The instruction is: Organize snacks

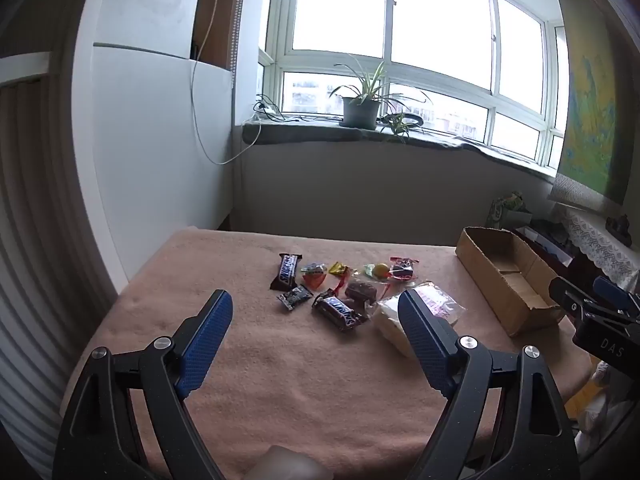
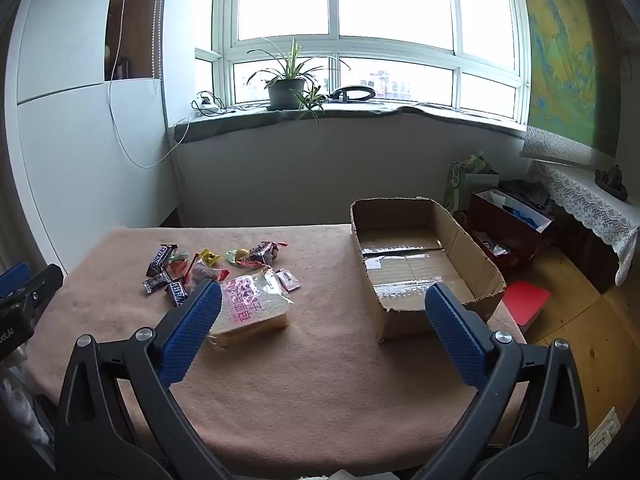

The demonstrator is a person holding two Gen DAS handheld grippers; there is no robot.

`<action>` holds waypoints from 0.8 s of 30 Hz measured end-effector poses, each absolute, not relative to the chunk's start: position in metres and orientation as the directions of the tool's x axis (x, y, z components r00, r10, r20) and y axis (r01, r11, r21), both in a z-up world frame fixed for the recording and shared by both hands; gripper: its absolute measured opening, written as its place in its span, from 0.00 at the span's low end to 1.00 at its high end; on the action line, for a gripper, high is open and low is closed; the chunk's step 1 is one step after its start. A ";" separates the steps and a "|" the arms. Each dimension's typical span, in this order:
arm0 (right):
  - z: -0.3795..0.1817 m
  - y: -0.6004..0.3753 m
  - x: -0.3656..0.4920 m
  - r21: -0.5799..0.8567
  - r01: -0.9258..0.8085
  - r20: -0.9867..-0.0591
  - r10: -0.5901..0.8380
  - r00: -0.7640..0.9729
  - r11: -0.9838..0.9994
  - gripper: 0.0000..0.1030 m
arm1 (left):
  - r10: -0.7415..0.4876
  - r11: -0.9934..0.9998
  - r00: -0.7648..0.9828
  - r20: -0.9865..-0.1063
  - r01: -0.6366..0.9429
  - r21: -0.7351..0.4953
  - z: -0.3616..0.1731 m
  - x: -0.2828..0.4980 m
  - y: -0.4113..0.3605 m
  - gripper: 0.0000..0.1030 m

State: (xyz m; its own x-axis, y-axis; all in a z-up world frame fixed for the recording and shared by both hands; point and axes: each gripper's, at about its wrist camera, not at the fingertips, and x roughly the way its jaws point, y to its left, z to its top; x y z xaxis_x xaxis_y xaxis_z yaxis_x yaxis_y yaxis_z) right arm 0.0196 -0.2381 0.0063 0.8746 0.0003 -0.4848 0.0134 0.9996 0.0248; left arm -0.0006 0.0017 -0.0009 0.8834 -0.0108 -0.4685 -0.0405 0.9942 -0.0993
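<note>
table cover (image 2: 304, 380): matt fuzzy cloth | box (image 2: 472, 256): rough cardboard | candy wrappers (image 1: 338, 312): glossy plastic

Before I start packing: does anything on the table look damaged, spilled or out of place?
The box has a ragged, torn near edge and stands empty. The snacks lie in a loose heap on the cloth, wrappers seemingly intact, nothing spilled. Both grippers are open and hold nothing.

Potted spider plant (image 2: 286, 80) on windowsill before bright window (image 2: 360, 20); lace-edged cloth (image 2: 592, 208) at right; red folder (image 2: 526, 302) on wooden floor (image 2: 576, 344)
</note>
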 end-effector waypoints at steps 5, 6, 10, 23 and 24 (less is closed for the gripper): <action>0.009 -0.245 0.019 0.022 0.008 -0.484 0.004 0.875 1.000 1.00 | 0.000 0.996 0.871 -0.491 -0.046 -0.082 -0.003 0.006 0.000 0.82; 0.009 -0.240 0.017 0.010 0.018 -0.479 -0.011 0.878 1.000 1.00 | 0.010 0.996 0.873 -0.487 -0.050 -0.068 -0.003 0.009 -0.005 0.82; 0.012 -0.242 0.019 0.010 0.020 -0.476 -0.013 0.879 1.000 1.00 | 0.013 0.995 0.890 -0.456 -0.055 -0.080 0.000 -0.003 0.000 0.82; 0.020 -0.240 0.011 0.006 0.018 -0.463 -0.013 0.886 1.000 1.00 | 0.008 0.994 0.894 -0.449 -0.058 -0.097 -0.001 -0.006 0.003 0.82; 0.019 -0.240 0.011 0.006 0.018 -0.463 -0.013 0.886 1.000 1.00 | 0.008 0.994 0.894 -0.447 -0.057 -0.097 -0.001 -0.006 0.003 0.82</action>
State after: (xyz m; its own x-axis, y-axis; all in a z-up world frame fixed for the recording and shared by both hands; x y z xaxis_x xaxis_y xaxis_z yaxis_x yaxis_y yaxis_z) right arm 0.0108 -0.2400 0.0192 0.8865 -0.0132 -0.4625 0.0178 0.9998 0.0057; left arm -0.0063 0.0029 -0.0012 0.8944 0.0077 -0.4472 -0.0571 0.9937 -0.0969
